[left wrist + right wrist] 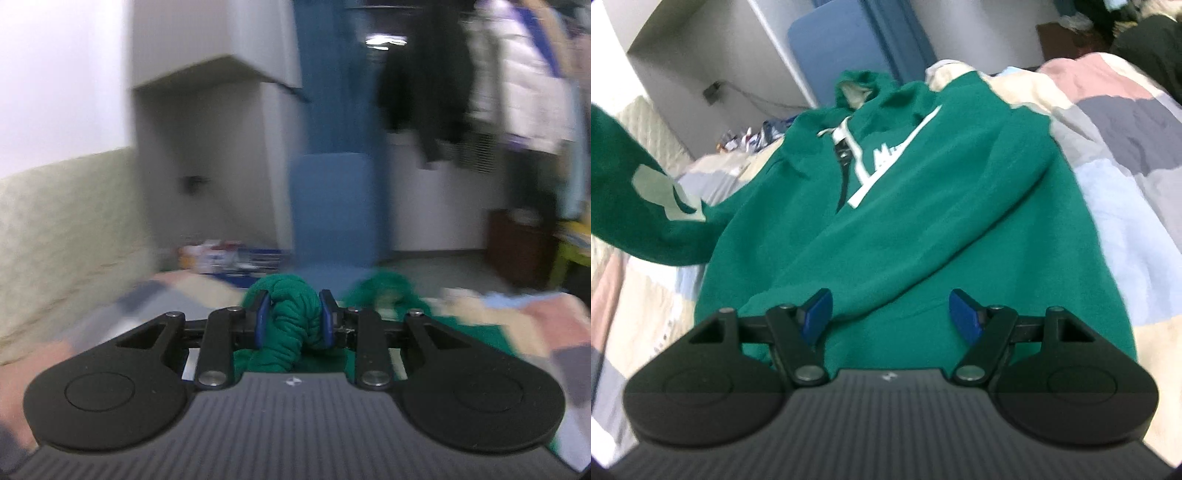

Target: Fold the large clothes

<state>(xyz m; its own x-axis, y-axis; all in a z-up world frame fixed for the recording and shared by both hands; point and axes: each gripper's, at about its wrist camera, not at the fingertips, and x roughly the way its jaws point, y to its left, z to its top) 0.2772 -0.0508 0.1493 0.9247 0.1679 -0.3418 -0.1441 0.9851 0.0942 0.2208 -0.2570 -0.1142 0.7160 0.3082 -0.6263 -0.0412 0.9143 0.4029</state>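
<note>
While the green hoodie [923, 229] lies spread face-up on the patchwork quilt [1115, 122], its long axis runs straight away from the right gripper: the hem is nearest, the hood [862, 86] at the far end toward the blue panel [831, 48] against the wall. The white lettering and the dark zipper on the chest face upward. One sleeve [642, 206], with a pale patch on it, is lifted off the bed at the left of the right wrist view and rises out of frame.

The left gripper [293, 321] is clenched on a thick bunch of that green fabric, its blue pads [264, 319] pressed against either side of the roll. It points only slightly downward, toward the grey cabinet [218, 122] and the dark clothes hanging [424, 85] beyond; its view is blurred.

The right gripper [892, 319] hangs over the hem, tilted downward, its jaws wide apart with nothing gripped, the hoodie's lower front showing between them.
</note>
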